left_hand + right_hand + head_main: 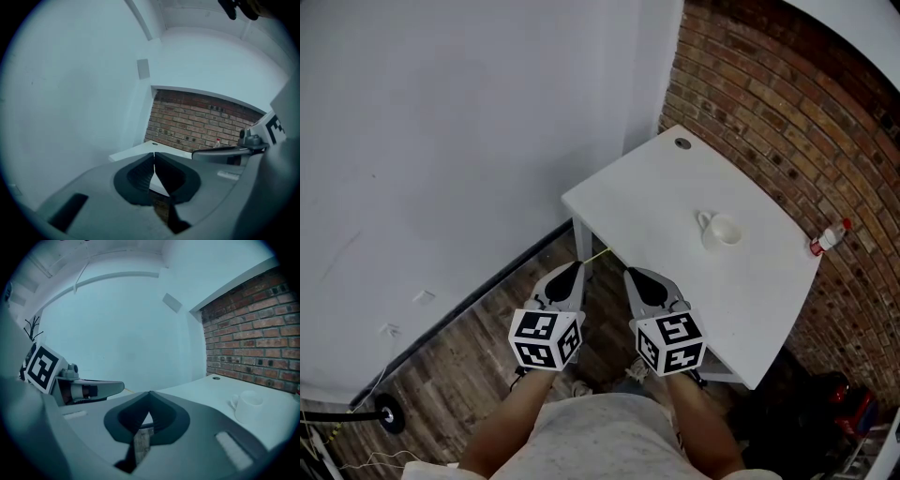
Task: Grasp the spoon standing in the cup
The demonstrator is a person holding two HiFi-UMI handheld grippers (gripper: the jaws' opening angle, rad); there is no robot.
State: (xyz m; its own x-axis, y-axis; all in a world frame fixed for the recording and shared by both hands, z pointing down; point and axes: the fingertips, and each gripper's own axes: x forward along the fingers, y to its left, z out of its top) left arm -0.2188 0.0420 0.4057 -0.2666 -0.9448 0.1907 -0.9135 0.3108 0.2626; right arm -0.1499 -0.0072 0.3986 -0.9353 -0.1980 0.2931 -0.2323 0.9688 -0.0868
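A white wall (441, 141) fills the left, with wood floor (459, 347) below it. The left gripper (577, 265) is held low and close to the person's body, over the floor just short of the table's near corner. In its own view its jaws (153, 154) are pressed together at the tips with nothing between them. The right gripper (630, 273) is just beside it, level and pointing the same way. Its jaws (149, 393) also meet at the tips and hold nothing. Held side by side like this, both look carried at rest, aimed at the table but not reaching for anything.

The white table (675, 197) runs away to the right. The cup (722, 230) stands upright near its middle, well apart from both grippers, with its handle turned toward the person's side. Its mouth shows only white from above. From the right gripper view the cup (249, 406) has no handle or stem rising over its rim. So I cannot see a spoon in it, and no view shows one elsewhere. It may be too slight to show at this range, or it may not be there.

A red-capped bottle (830, 237) sits at the table's right edge, by the brick wall (769, 94).
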